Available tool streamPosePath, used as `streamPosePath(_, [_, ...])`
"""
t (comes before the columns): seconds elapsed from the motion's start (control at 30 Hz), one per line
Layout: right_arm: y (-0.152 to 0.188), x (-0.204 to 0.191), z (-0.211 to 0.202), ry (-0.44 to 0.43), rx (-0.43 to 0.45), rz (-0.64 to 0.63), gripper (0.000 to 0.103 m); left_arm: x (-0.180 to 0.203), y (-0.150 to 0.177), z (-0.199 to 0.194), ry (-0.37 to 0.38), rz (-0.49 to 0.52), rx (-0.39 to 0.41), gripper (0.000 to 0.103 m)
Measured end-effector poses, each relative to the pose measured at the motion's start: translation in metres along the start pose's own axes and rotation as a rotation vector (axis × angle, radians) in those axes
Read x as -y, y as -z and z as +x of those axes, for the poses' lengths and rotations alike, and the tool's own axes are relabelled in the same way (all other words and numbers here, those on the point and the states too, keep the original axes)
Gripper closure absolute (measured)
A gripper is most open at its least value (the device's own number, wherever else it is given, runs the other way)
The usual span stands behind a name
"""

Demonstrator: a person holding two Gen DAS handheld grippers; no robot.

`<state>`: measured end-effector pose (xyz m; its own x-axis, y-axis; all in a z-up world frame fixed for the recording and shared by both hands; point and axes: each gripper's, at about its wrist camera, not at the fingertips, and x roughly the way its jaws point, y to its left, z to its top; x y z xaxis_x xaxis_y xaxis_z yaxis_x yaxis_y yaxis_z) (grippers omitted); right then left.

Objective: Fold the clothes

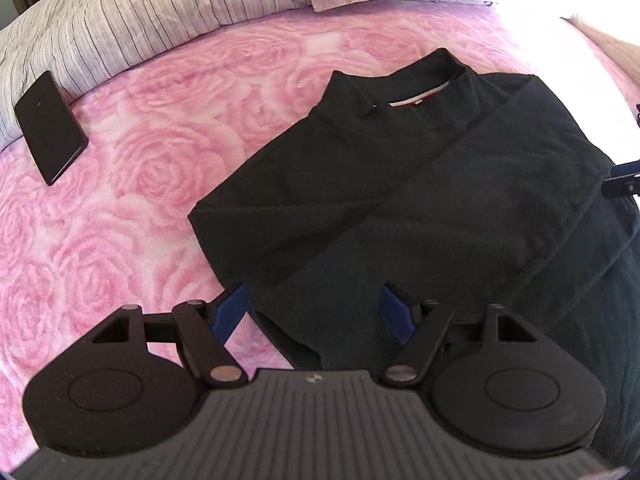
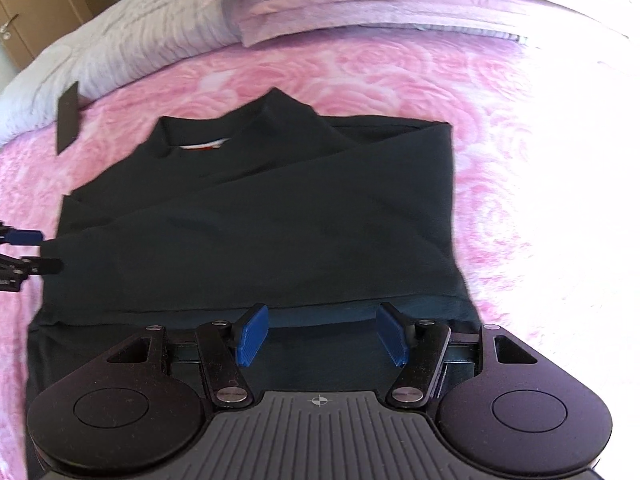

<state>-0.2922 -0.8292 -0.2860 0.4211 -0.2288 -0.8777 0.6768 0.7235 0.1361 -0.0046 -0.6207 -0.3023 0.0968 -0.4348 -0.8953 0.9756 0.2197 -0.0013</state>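
Note:
A black shirt (image 1: 420, 184) (image 2: 260, 216) lies flat on the pink rose bedspread (image 1: 160, 140), collar at the far end, both sides folded in over the middle. My left gripper (image 1: 313, 292) hovers open over the shirt's near left part, blue pads wide apart and nothing pinched between them. My right gripper (image 2: 322, 312) stands open above the near hem, with the dark cloth below its pads. The right gripper (image 1: 622, 182) also shows at the left wrist view's right edge. The left gripper (image 2: 24, 248) shows at the right wrist view's left edge.
A black phone (image 1: 50, 132) (image 2: 67, 118) lies on the bedspread left of the shirt, by a grey striped quilt (image 1: 140, 12) (image 2: 120, 48). A folded pink blanket (image 2: 360, 0) sits at the far end. A wooden cupboard (image 2: 40, 8) stands beyond the bed.

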Motion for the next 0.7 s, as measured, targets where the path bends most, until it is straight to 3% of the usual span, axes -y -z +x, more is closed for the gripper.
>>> streamPosePath(0.27, [-0.007, 0.026, 0.009, 0.029, 0.020, 0.016, 0.040, -0.013, -0.002, 0.019, 0.045, -0.060, -0.042, 0.037])
streamPosePath(0.33, [-0.009, 0.030, 0.008, 0.035, 0.034, 0.017, 0.040, -0.017, 0.000, 0.023, 0.059, -0.079, -0.057, 0.049])
streamPosePath(0.4, [-0.010, 0.034, 0.006, 0.042, 0.054, 0.026, 0.040, -0.019, 0.001, 0.024, 0.060, -0.082, -0.060, 0.072])
streamPosePath(0.47, [-0.010, 0.038, 0.003, 0.052, 0.073, 0.040, 0.040, -0.021, 0.000, 0.021, 0.065, -0.081, -0.055, 0.088])
streamPosePath(0.57, [-0.010, 0.047, 0.002, 0.073, 0.086, 0.079, 0.040, -0.027, -0.002, 0.012, 0.059, -0.080, -0.023, 0.095])
streamPosePath(0.7, [-0.013, 0.064, 0.007, 0.096, 0.082, 0.132, 0.040, -0.031, -0.004, 0.014, 0.048, -0.086, -0.019, 0.096])
